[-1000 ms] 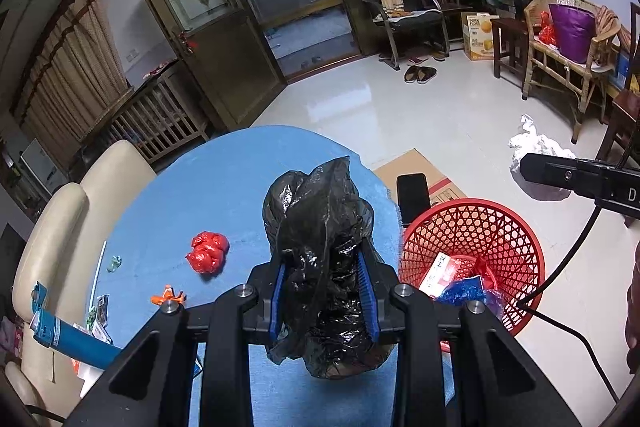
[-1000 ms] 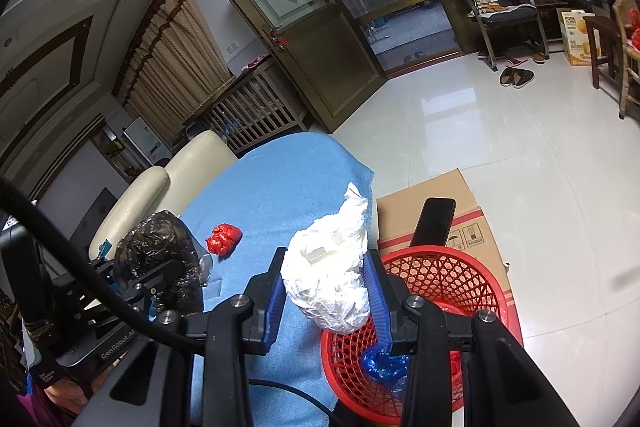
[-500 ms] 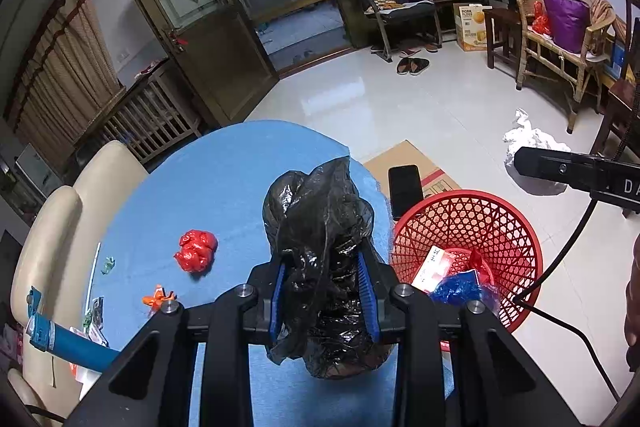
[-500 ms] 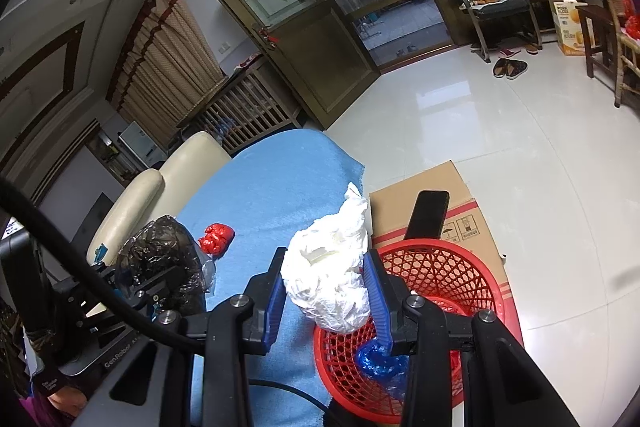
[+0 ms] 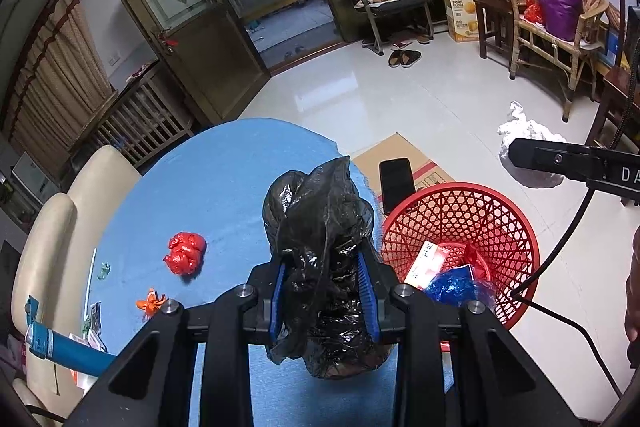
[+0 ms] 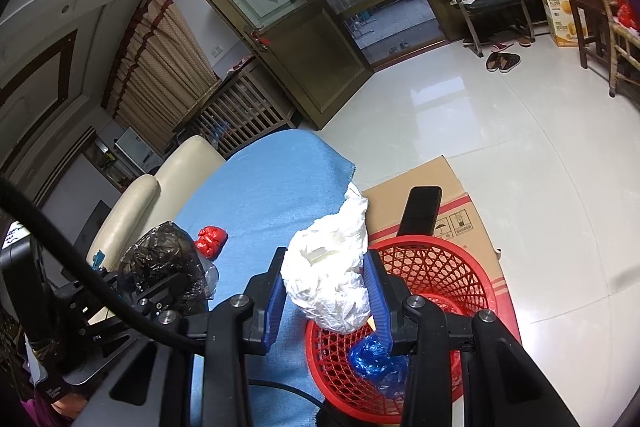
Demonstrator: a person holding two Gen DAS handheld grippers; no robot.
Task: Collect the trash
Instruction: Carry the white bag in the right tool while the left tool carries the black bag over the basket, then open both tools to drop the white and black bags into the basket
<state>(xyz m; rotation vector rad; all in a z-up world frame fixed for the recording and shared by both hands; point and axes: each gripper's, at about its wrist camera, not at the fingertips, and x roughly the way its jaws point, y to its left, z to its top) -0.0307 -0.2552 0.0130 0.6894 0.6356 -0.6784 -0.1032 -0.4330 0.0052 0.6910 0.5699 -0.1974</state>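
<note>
My left tongs (image 5: 324,281) are clamped on a crumpled black plastic bag (image 5: 320,227); my right tongs (image 6: 326,289) are clamped on a wad of white paper (image 6: 332,267). I judge both light, soft and compressible, best pinched mid-bulk. The red basket (image 6: 460,267) lies just below and right of the right tongs, past the blue tablecloth's (image 6: 260,195) edge, with open floor beyond.

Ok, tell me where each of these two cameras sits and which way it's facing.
Left wrist: on the left gripper, angled down over the blue table; its fingers clamp a black bag.
Right wrist: on the right gripper, facing down at the red basket; it clamps white paper.
Shared: basket, table, red wad, phone.
</note>
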